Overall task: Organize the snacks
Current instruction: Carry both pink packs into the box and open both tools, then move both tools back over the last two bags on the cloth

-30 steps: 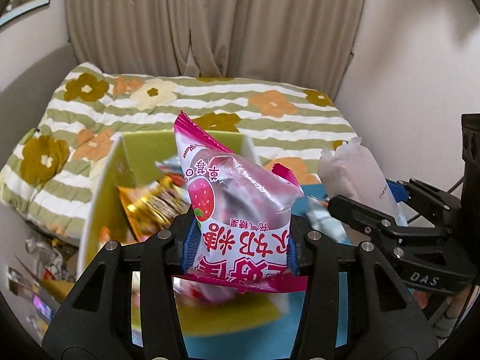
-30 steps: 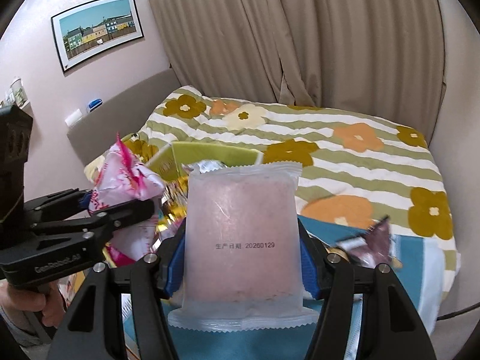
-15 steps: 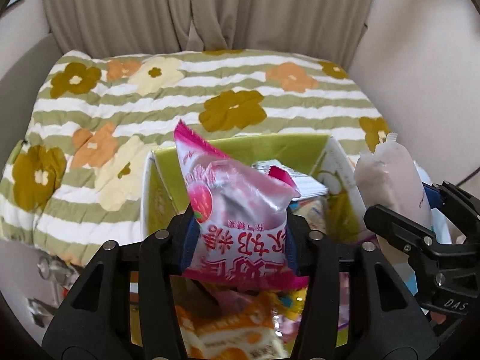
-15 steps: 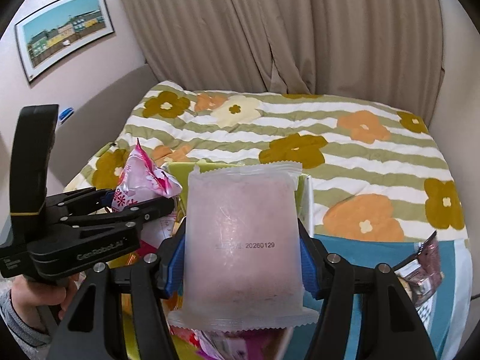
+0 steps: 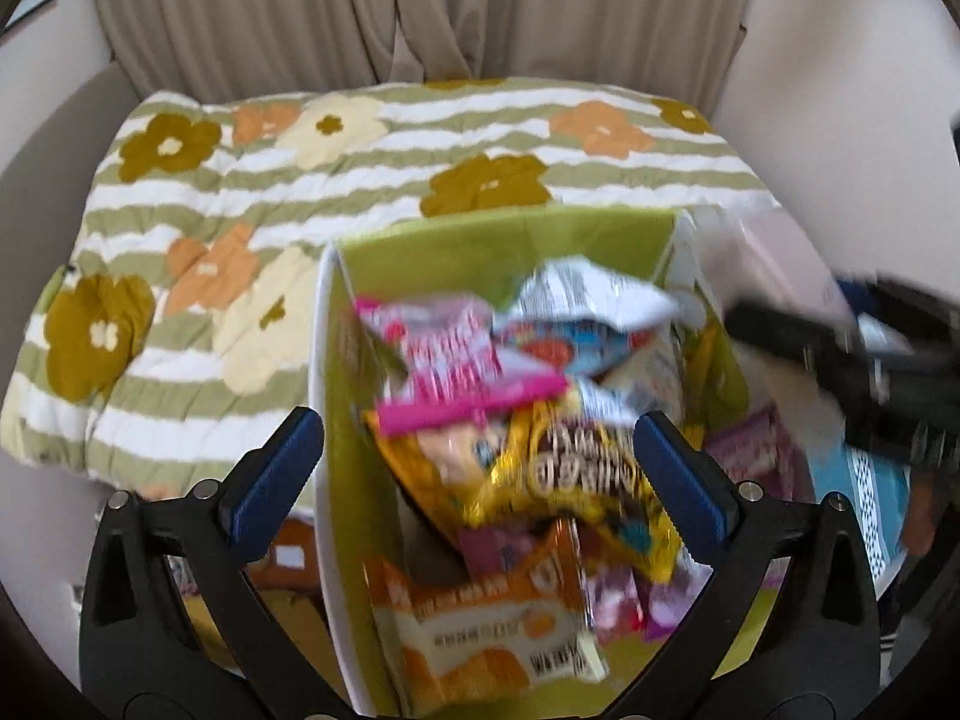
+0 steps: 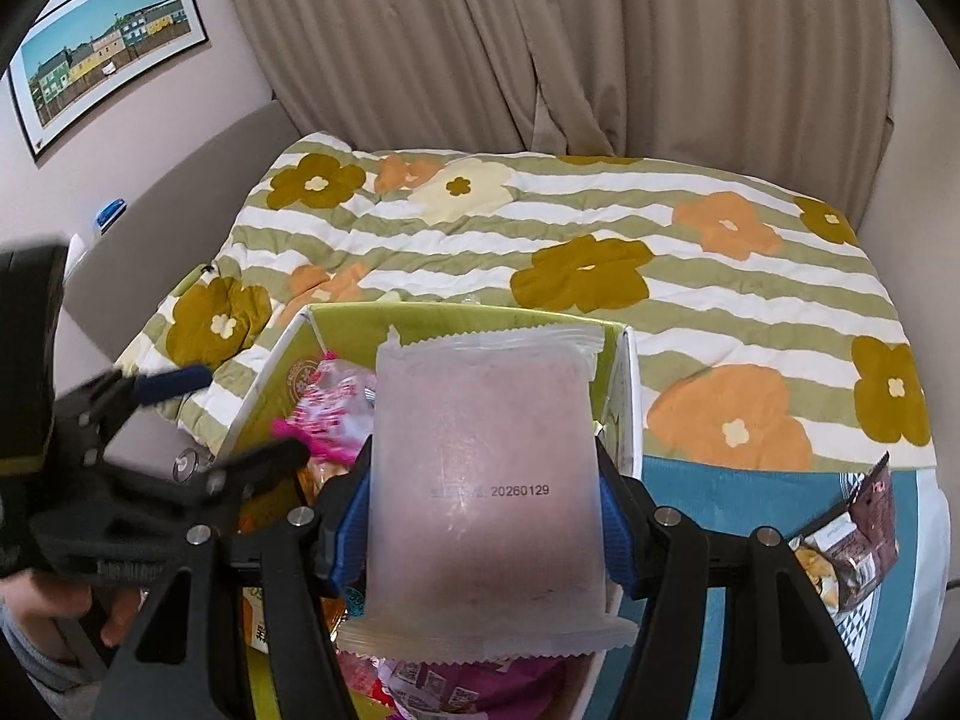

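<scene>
At the centre of the left wrist view, a green box (image 5: 498, 240) with white outer walls sits open-topped, heaped with snack packs. A pink bag (image 5: 462, 366) with white lettering lies on top of the heap, toward 11 o'clock inside the box. A gold bag (image 5: 570, 474) lies beside it at 5 o'clock, an orange pack (image 5: 486, 618) sits nearest the camera at 6 o'clock, and a crumpled white pack (image 5: 588, 294) is at 1 o'clock.

The left hand-held gripper (image 5: 480, 468) hangs over the box with its jaws opening wide. Its blue pads (image 5: 276, 474) stand far apart and grip nothing; the pink bag lies in the box, clear of both pads.

The right hand-held gripper (image 6: 483, 516) is clamped on a frosted pouch (image 6: 486, 480), which stands upright between its pads and bears a printed date. From this view the pouch is over the near part of the box (image 6: 468, 324).

At 4 o'clock of the pouch, a dark brown pack (image 6: 858, 540) lies on a teal cloth (image 6: 720, 492). Beyond the box spreads a bed with a striped quilt (image 6: 570, 222) printed with flowers, and beige curtains (image 6: 540, 48) hang behind it. A framed picture (image 6: 108, 48) is on the wall at 10 o'clock. A person's hand (image 6: 54, 606) grips the left tool at 8 o'clock.
</scene>
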Motion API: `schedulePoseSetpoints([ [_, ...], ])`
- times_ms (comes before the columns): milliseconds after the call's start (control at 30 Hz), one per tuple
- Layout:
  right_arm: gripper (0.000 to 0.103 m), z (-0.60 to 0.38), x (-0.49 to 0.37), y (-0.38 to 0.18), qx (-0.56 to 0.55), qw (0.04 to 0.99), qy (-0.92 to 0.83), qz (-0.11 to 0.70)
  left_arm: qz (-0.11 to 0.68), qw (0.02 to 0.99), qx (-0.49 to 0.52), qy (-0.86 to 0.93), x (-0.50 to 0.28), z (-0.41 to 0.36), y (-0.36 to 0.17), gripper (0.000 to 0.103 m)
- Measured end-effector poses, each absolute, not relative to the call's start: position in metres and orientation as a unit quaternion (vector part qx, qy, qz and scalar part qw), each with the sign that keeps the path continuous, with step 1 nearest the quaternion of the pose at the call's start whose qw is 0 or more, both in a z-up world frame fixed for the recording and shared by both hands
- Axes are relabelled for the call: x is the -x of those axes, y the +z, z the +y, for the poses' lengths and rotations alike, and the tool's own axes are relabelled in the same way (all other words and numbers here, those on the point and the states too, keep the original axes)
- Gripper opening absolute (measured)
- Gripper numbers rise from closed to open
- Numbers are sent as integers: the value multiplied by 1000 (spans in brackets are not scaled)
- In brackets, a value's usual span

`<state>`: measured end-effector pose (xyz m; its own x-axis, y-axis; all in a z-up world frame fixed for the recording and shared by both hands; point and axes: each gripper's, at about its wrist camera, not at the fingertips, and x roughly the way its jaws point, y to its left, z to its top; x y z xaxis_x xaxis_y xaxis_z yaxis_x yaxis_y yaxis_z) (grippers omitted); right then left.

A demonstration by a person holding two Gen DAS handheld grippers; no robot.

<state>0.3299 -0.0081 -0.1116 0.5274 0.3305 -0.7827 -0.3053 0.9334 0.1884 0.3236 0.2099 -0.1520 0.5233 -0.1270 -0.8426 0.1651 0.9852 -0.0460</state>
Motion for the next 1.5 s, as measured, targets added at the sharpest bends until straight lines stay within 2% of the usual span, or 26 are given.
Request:
schedulePoseSetpoints([
  [400,60,10,-351,-123,-10,857,210,470,494,868,2,-53,-300,217,-162,102],
  [467,76,10,-352,-121,-22,862,210,462,500,864,12,-48,-298,219,-164,102],
  [500,97,10,-352,-121,-23,862,211,460,503,863,15,-48,-298,219,-165,102],
  [533,103,10,-351,-120,-22,864,212,457,506,861,17,-48,-297,220,-167,102],
  [900,103,6,-335,-111,-2,876,199,440,497,866,22,-43,-289,224,-160,102],
  [1500,103,-7,-283,-72,-19,901,148,408,458,887,-3,-54,-257,221,-117,102],
])
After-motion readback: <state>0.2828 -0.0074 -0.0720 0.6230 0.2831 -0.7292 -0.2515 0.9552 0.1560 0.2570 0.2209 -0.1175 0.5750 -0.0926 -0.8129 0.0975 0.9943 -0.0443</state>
